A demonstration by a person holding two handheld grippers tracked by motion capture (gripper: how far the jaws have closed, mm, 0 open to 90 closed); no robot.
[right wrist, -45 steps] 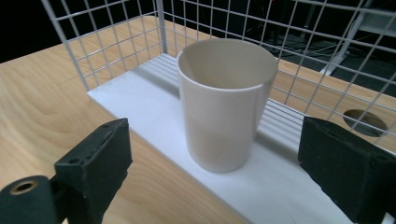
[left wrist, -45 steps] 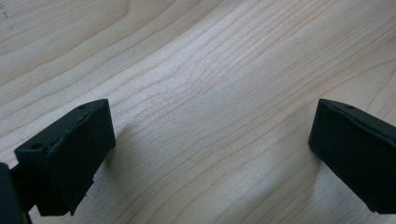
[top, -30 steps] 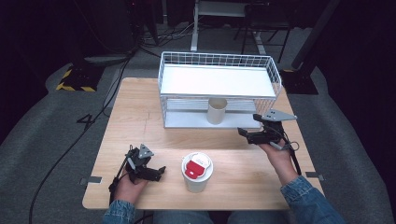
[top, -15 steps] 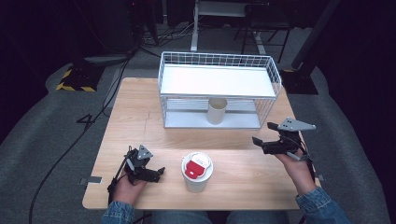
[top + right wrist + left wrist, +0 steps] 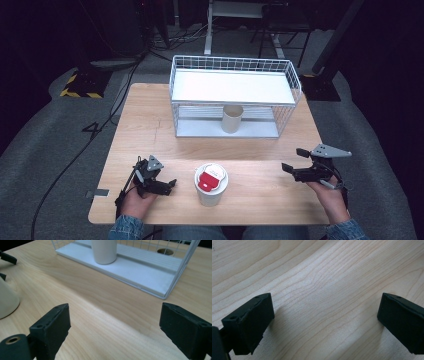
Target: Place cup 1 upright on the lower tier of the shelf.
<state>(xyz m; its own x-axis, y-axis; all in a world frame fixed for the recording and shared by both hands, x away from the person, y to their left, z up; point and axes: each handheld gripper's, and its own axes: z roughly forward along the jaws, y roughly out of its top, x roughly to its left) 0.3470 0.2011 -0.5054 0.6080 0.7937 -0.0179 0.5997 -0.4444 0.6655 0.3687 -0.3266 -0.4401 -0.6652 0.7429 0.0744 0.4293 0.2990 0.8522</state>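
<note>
A white paper cup with a red-and-white lid [image 5: 211, 183] stands near the table's front edge, between the two hands. A beige cup [image 5: 232, 118] stands upright on the lower shelf of the white wire rack [image 5: 235, 86]. My left gripper [image 5: 168, 185] rests low on the wood left of the lidded cup, open, with bare table between its jaws [image 5: 324, 315]. My right gripper [image 5: 292, 160] is held to the right of the lidded cup and points left, open and holding nothing [image 5: 113, 322]. In the right gripper view the beige cup [image 5: 103, 250] is ahead and the lidded cup's side [image 5: 6, 302] is at the left edge.
The rack [image 5: 160, 277] takes up the back half of the wooden table [image 5: 150, 125], its front right corner close ahead of the right gripper. Cables run over the grey floor at the left [image 5: 75, 160]. Bare wood lies between the rack and the lidded cup.
The right hand has moved away from the rack's front, rightward and toward the front edge, sinking a little. Its jaws stay equally wide. The left hand and both cups have not moved.
</note>
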